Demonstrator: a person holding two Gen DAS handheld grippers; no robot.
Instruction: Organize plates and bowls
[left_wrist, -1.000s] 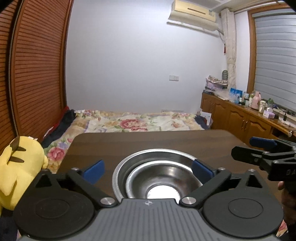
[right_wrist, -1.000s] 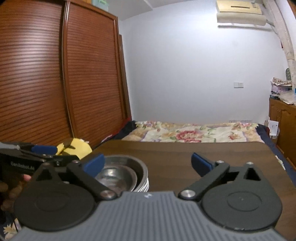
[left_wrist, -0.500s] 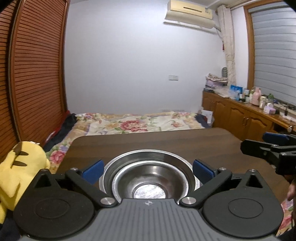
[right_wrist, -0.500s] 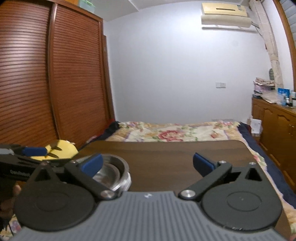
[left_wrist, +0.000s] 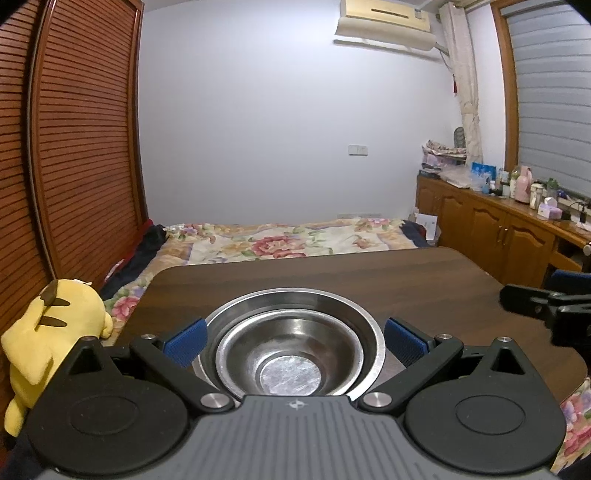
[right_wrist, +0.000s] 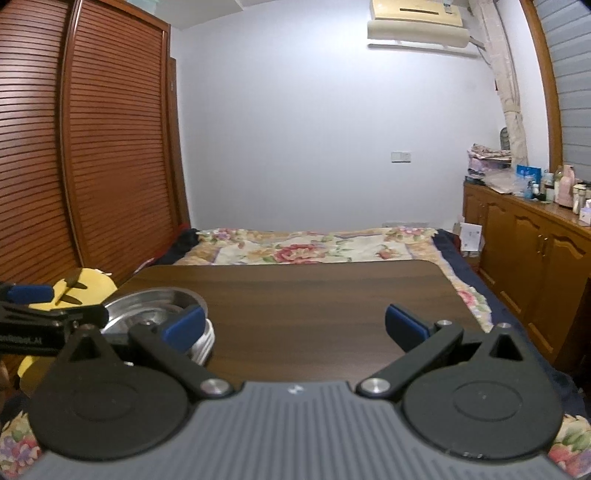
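Note:
A small steel bowl (left_wrist: 284, 354) is nested in a larger steel bowl (left_wrist: 295, 301) on the dark wooden table (left_wrist: 369, 273). My left gripper (left_wrist: 294, 341) hovers open just in front of them, one blue pad on each side, touching nothing. In the right wrist view the bowl stack (right_wrist: 155, 306) rests on white plates (right_wrist: 207, 339) at the table's left. My right gripper (right_wrist: 295, 328) is open over bare table (right_wrist: 314, 291), to the right of the stack, and shows at the right edge (left_wrist: 546, 302) of the left view.
A yellow plush toy (left_wrist: 55, 332) leans beside the table's left edge. A bed with a floral cover (left_wrist: 288, 240) lies beyond the far edge. Wooden cabinets (left_wrist: 498, 236) with bottles on top line the right wall, and slatted wardrobe doors (right_wrist: 92, 147) line the left.
The left gripper has drawn back and centred on the bowls. The right gripper has moved away to the right, so the stack now sits further left in its view.

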